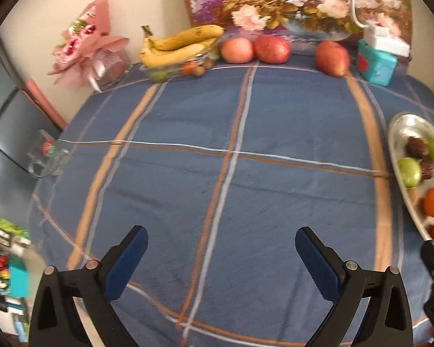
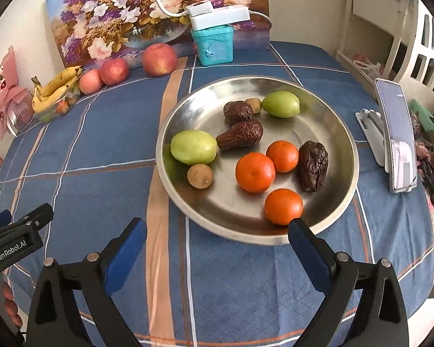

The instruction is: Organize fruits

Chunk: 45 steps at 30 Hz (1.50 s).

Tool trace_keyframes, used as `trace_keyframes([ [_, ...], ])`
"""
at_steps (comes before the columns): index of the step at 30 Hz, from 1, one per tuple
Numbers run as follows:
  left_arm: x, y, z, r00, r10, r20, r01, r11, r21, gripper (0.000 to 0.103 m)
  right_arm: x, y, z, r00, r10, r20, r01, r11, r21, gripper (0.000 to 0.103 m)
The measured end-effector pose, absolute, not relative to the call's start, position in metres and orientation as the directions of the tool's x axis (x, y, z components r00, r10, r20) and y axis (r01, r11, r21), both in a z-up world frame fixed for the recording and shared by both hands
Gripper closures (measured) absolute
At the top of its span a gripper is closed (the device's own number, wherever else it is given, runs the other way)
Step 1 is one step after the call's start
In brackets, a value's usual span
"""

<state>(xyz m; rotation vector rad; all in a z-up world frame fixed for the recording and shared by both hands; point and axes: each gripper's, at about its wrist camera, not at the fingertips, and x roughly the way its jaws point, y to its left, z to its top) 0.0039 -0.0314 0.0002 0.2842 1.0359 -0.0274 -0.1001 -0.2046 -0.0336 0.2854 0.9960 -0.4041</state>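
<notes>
Showing the whole steel plate, the right view; the left clips it. Nearest date points roughly 12–6. Left tool, right tool: fingers apart, empty.

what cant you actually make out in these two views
- Small fruits in the glass bowl under the bananas: left wrist view blurred, right wrist view too small.
- Steel plate: left wrist view cuts it off at the right edge.
- Glass item at the table's left edge: blurred, unidentifiable.
</notes>
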Motion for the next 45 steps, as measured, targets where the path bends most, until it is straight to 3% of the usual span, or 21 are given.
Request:
trace_keyframes([
  [22, 0.013, -0.029, -0.016, 0.395, 0.103, -0.913, 0.200, 0.960, 0.195, 0.000, -0.091, -0.199, -0.037, 0.456, -0.233, -0.859, 0.444, 0.896, -0.008, 0.005],
  [45, 0.014, -0.028, -0.015, 0.382, 0.078, -0.921, 0.209, 0.963, 0.168, 0.000, -0.087, -0.198, -0.041, 0.443, -0.228, -0.867, 0.439, 0.898, -0.012, 0.005],
])
